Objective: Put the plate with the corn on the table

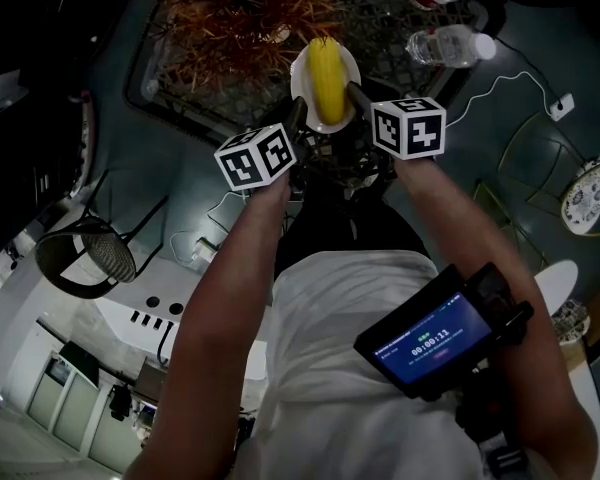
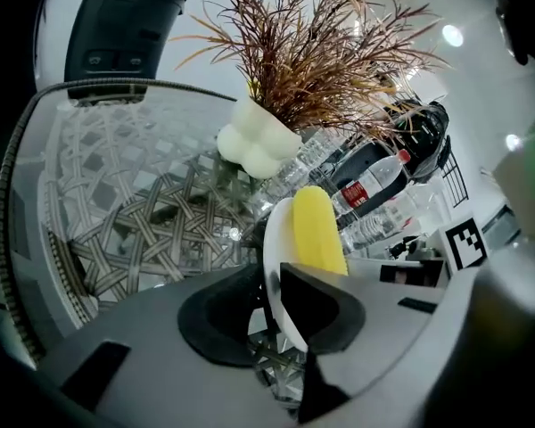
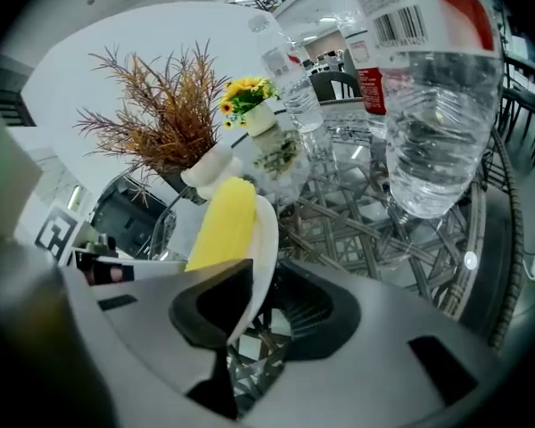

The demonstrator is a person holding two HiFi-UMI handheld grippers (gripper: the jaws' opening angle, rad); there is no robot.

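Note:
A small white plate [image 1: 302,76] carries a yellow corn cob [image 1: 326,76]. It hangs over the near edge of a glass-topped woven table [image 1: 380,18]. My left gripper [image 1: 298,128] is shut on the plate's left rim [image 2: 276,275] and my right gripper [image 1: 356,103] is shut on its right rim [image 3: 259,266]. The corn [image 2: 316,232] lies lengthwise along the plate in the left gripper view, and the corn [image 3: 223,226] shows the same way in the right gripper view. Whether the plate touches the table top I cannot tell.
On the table stand a dried reddish plant [image 1: 245,13] in a white vase [image 2: 254,141] and two clear water bottles [image 1: 450,43], one very near the right gripper [image 3: 432,96]. A small yellow flower pot [image 3: 250,105] stands further back. A black stool [image 1: 85,253] is on the floor at left.

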